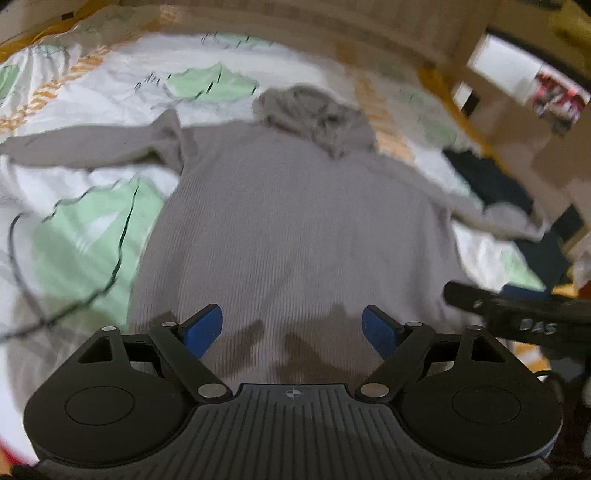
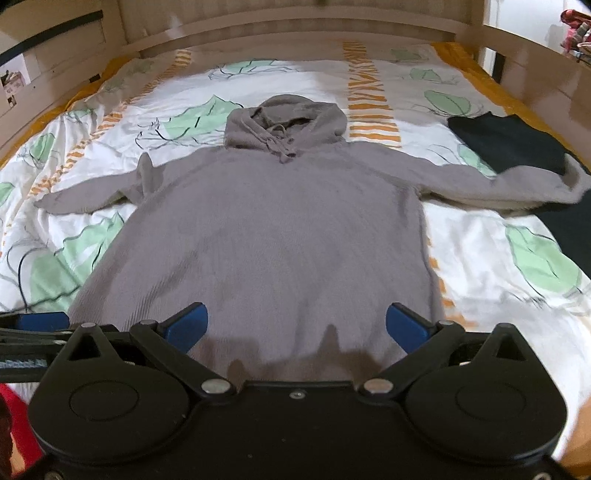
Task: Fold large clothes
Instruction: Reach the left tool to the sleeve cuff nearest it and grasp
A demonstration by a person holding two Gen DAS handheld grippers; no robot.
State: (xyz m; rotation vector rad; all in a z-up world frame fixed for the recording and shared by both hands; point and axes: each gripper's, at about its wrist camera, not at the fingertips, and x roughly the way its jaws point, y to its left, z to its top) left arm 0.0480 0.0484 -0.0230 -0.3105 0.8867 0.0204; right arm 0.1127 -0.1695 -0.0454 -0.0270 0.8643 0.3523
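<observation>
Garment: a grey knitted hoodie [image 2: 280, 229] lies face up and spread flat on a bed [image 2: 480, 258], hood [image 2: 286, 118] farthest from the cameras, hem nearest.
Sleeves: both stretch out sideways; the left sleeve [image 2: 88, 195] has a small bunch of cloth near the shoulder, and the right sleeve [image 2: 517, 184] ends with its cuff touching a dark cloth [image 2: 513, 144].
Left hand-held gripper [image 1: 291, 328]: fingers spread wide, holding nothing, hovering over the hem area; this view is blurred.
Right hand-held gripper [image 2: 295, 325]: fingers spread wide, holding nothing, also above the hem, close beside the left one.
Progress: judging by the flat layout, the spreading looks done; no fold is visible yet, so sleeves and body are all left to fold.
Edges: hem corners lie just outside each hand-held gripper; both side seams are exposed and look easy to reach.
Open room: bare duvet lies on both sides of the body and beyond the hood; a wooden bed frame [image 2: 295, 26] closes the far end.
Caution: the dark cloth on the right crowds that sleeve and could likely get caught in the fold.
</observation>
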